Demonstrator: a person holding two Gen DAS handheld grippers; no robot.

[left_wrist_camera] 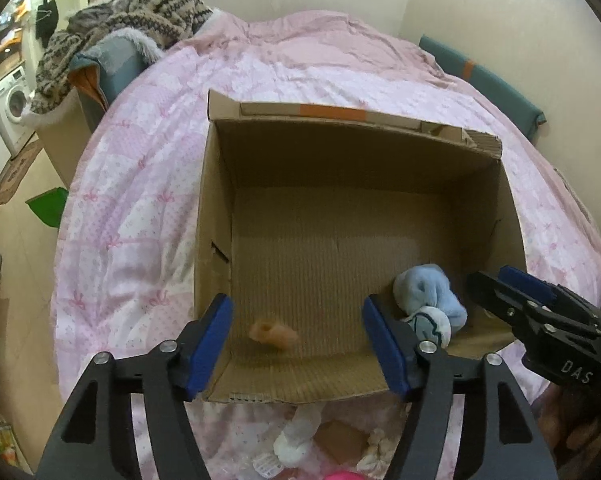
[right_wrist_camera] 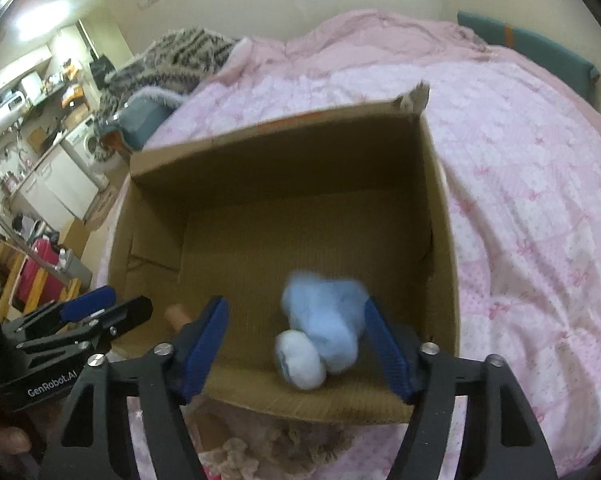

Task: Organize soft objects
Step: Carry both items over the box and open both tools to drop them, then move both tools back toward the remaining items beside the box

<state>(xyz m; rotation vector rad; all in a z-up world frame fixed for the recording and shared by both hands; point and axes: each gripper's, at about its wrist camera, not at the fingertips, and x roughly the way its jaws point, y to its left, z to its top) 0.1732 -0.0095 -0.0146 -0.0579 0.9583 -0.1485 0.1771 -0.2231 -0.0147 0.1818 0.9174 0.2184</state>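
An open cardboard box (left_wrist_camera: 216, 208) stands on a pink quilt. In the left wrist view my left gripper (left_wrist_camera: 296, 320) hangs open over the box's near edge. A small peach soft thing (left_wrist_camera: 274, 334), blurred, lies on the box floor below the gap between its fingers, and no pad touches it. A light blue and white soft bundle (left_wrist_camera: 428, 300) sits in the near right corner. My right gripper (left_wrist_camera: 500, 284) is beside it. In the right wrist view the right gripper (right_wrist_camera: 295, 316) is open over the box (right_wrist_camera: 260, 152). The blurred blue bundle (right_wrist_camera: 324, 320) is between its fingers, unpressed. The left gripper (right_wrist_camera: 104, 304) shows at the left.
White soft items (left_wrist_camera: 296, 440) and something bright pink lie on the quilt (left_wrist_camera: 132, 200) in front of the box. A heap of patterned knitwear (left_wrist_camera: 128, 12) tops the bed's far left corner. A teal bed frame (left_wrist_camera: 480, 76) runs at the right. A washing machine (left_wrist_camera: 12, 104) stands far left.
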